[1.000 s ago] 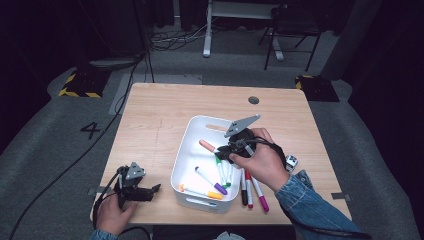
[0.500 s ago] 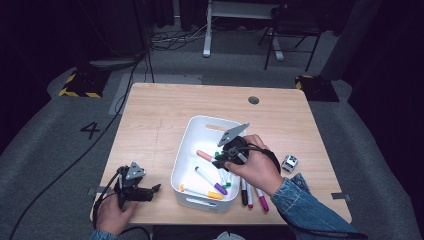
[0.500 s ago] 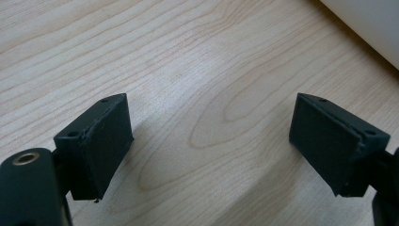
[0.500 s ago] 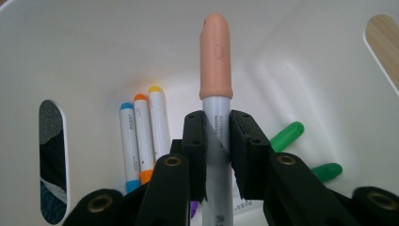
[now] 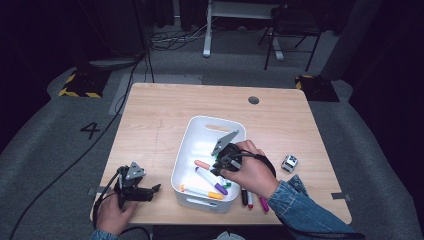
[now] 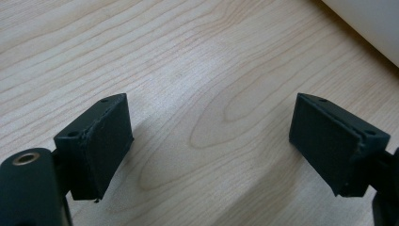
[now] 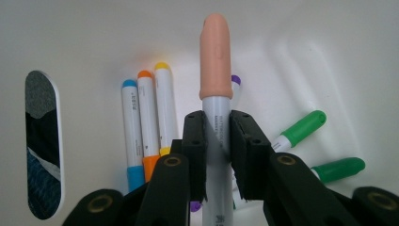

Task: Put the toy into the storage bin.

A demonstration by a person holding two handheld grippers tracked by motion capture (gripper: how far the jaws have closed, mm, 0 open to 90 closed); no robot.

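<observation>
The right claw point(image 7: 217, 141) is pinching a peach-capped marker point(image 7: 215, 70) by its grey barrel, just below the cap, with one jaw pressing on each side. In the right gripper view the marker is pointing straight ahead along the jaws, cap forward, above the floor of the white bin point(image 7: 329, 42). In the high view the right claw point(image 5: 218, 167) is working inside the bin point(image 5: 197, 131), near its right wall, and the peach cap point(image 5: 201, 164) is lying toward the bin's middle.

Other markers are lying on the bin floor: a blue-capped one point(image 7: 131, 136), two orange-banded ones point(image 7: 149, 127) beside it, and two green-capped ones point(image 7: 301, 128) on the far side of the held marker. Three more markers point(image 5: 251, 198) are lying on the worktop point(image 5: 155, 120) just outside the bin, under the right hand point(image 5: 252, 172). A small grey device point(image 5: 289, 162) is sitting on the worktop to the right.

The left claw point(image 6: 211, 155) is standing spread wide, holding nothing, low over bare worktop point(image 6: 188, 56) at the near left corner; the bin's wall point(image 6: 367, 23) is lying well ahead of it.
</observation>
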